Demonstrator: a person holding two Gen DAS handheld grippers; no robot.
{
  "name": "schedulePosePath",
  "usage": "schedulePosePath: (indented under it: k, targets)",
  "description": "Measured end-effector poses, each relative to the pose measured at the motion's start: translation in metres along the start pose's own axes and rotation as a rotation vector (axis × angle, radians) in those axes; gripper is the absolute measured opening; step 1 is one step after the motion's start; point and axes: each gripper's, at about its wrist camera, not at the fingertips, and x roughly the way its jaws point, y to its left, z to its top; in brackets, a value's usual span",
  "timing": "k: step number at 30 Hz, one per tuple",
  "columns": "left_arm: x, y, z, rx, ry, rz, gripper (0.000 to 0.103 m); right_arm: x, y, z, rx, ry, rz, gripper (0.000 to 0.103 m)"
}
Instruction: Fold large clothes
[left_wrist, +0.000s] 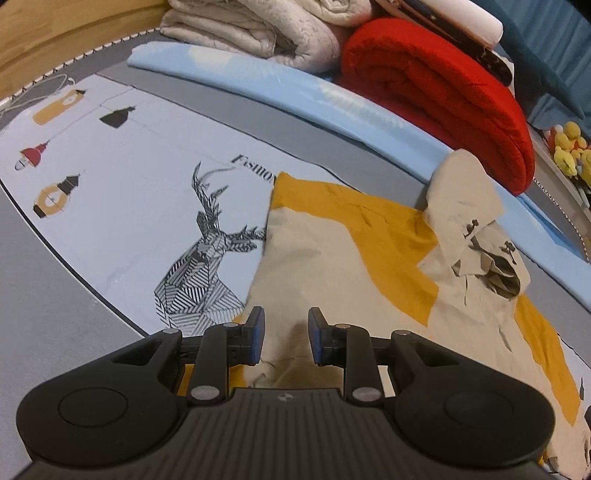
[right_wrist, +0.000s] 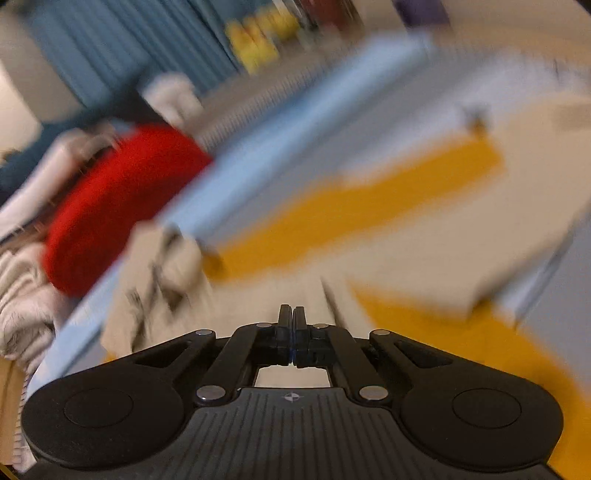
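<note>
A beige and mustard-yellow garment lies partly folded on the printed sheet, its hooded end bunched up at the right. My left gripper is open just above the garment's near beige edge, holding nothing. In the right wrist view, which is heavily blurred, the same garment spreads ahead. My right gripper has its jaws closed together above the beige cloth; I see no cloth between them.
A pale sheet with a deer print covers the grey surface. A light-blue folded pad, a red blanket and a folded white quilt lie behind. Yellow plush toys sit at right.
</note>
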Motion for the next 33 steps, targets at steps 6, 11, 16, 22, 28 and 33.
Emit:
schedulePosePath:
  k: [6,11,16,22,28,33]
  targets:
    - [0.004,0.0,-0.003,0.003,0.012,0.007,0.028,0.032,-0.026,-0.009,0.139,0.226,-0.04,0.006]
    - [0.006,-0.001,-0.004,0.001,0.021,0.001,0.028,0.057,-0.046,-0.032,0.271,0.374,-0.087,0.046]
    - [0.007,0.0,-0.003,0.0,0.024,0.001,0.028,0.066,-0.052,-0.042,0.317,0.4,-0.091,0.046]
    - [0.009,0.002,-0.002,-0.004,0.025,0.009,0.028,0.042,-0.028,-0.018,0.213,0.225,0.018,0.01]
    - [0.015,0.0,-0.006,0.005,0.048,-0.001,0.028,0.015,-0.008,0.008,-0.001,-0.009,-0.125,0.01]
    - [0.028,-0.002,-0.015,0.01,0.093,-0.022,0.028,0.025,-0.03,0.007,0.077,0.025,-0.273,0.015]
